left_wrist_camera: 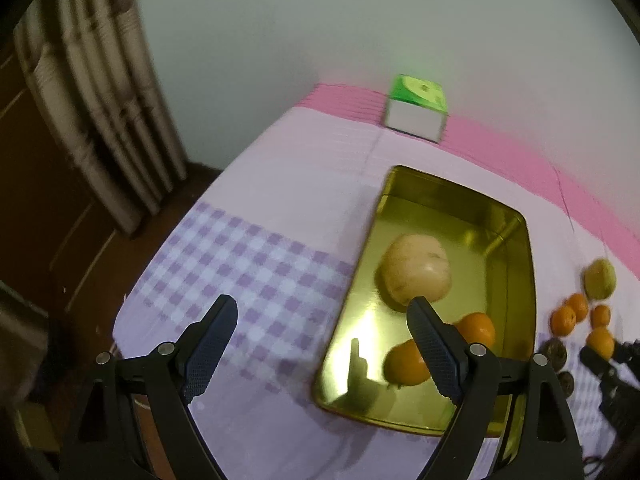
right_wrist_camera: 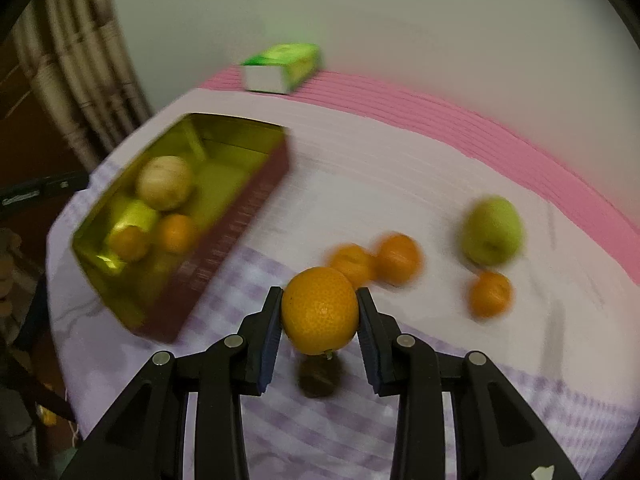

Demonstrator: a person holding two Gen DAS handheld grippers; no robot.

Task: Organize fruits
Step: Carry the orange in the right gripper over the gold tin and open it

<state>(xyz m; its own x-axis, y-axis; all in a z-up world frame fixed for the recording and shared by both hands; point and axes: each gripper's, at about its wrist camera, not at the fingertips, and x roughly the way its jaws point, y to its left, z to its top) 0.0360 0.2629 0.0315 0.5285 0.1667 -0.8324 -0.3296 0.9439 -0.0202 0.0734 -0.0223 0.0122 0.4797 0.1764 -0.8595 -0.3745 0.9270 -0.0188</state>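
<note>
right gripper: pinching an orange between both pads, held off the cloth and apart from the tin.
left gripper: spread wide, nothing between the fingers; hangs over the near-left edge of the tin.
tin: gold inside, dark red outside, sits on the left part of the table.
in tin: one pale round fruit plus two oranges. The right view hints at a greenish patch beside them; fruit or reflection, can't tell.
still on cloth: three oranges, one green apple, and a dark round thing under the held orange, too blurred to name.
progress: roughly a third done, my guess.
left to do: drop the held orange in the tin, then move the loose fruit on the right.
</note>
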